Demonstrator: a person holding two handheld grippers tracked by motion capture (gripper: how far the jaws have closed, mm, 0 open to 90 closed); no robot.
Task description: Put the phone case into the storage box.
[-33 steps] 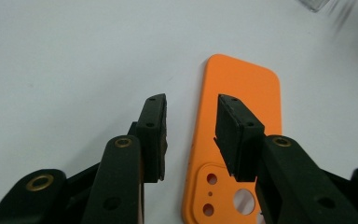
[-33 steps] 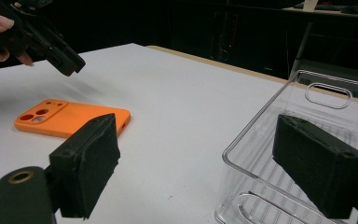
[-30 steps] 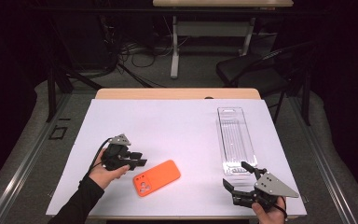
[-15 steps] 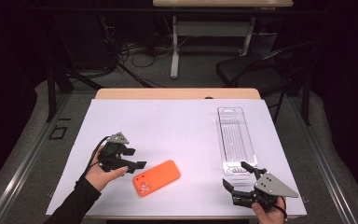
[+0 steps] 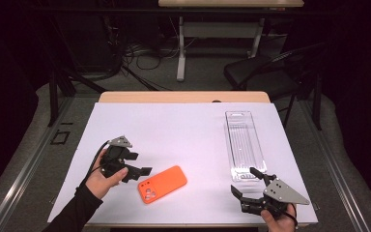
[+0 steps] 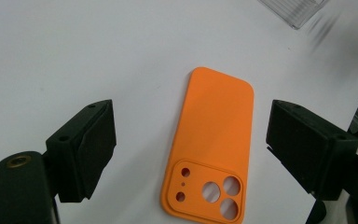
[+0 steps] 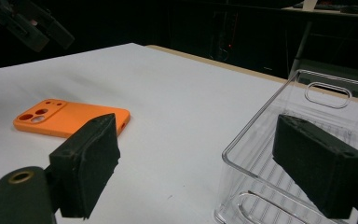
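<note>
An orange phone case lies flat, camera holes up, near the front middle of the white table. My left gripper hovers just left of it and points at it. Its jaws have just been opening. In the left gripper view the case lies below and between the wide pads of that gripper, untouched. My right gripper is open at the front right, by the near end of a clear plastic tray. In the right gripper view the right gripper holds nothing, with the case to its left.
The clear tray has a ribbed floor and a handle slot at its far end. The left gripper hangs over the table's far side in the right gripper view. A dark chair and desk legs stand beyond the table.
The left gripper's jaws have spread apart and the hand has eased slightly left, away from the case. The case and the right gripper have stayed put.
</note>
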